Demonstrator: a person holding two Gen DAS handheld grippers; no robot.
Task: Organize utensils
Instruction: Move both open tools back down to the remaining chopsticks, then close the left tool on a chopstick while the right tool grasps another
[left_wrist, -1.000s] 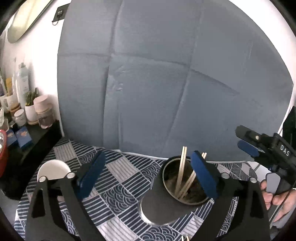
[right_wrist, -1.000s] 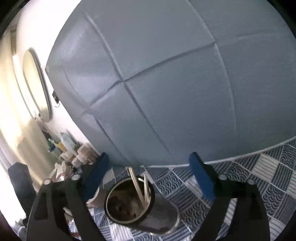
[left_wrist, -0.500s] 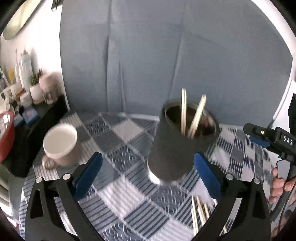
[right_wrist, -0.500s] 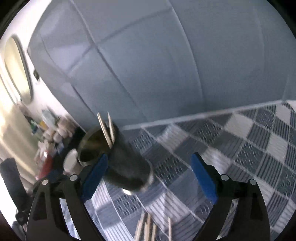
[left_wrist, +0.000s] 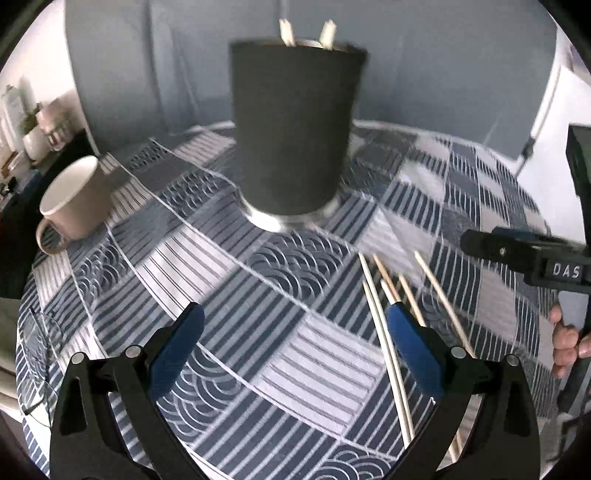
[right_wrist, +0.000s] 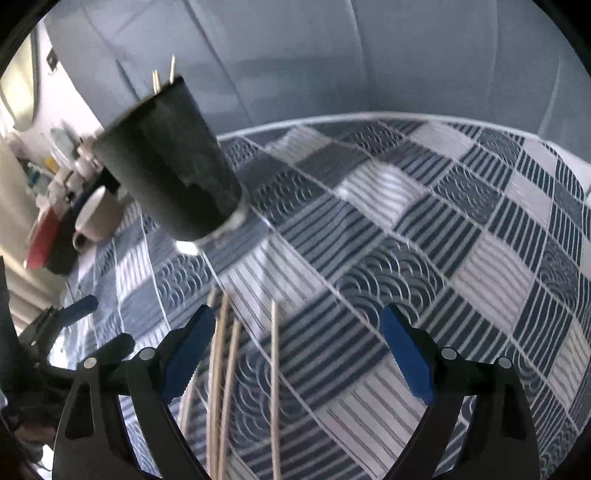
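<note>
A dark cylindrical holder stands on the patterned tablecloth with two chopstick tips sticking out of its top; it also shows in the right wrist view. Several loose wooden chopsticks lie on the cloth in front of it and to the right, and they show in the right wrist view too. My left gripper is open and empty, low over the cloth, its right finger over the chopsticks. My right gripper is open and empty, the chopsticks by its left finger.
A beige mug stands left of the holder; it shows in the right wrist view. A dark shelf with jars and bottles is at the far left. A grey padded headboard rises behind the table.
Both grippers have tilted down and come lower toward the table. The loose chopsticks have come into view in front of both grippers. Both stay open.
</note>
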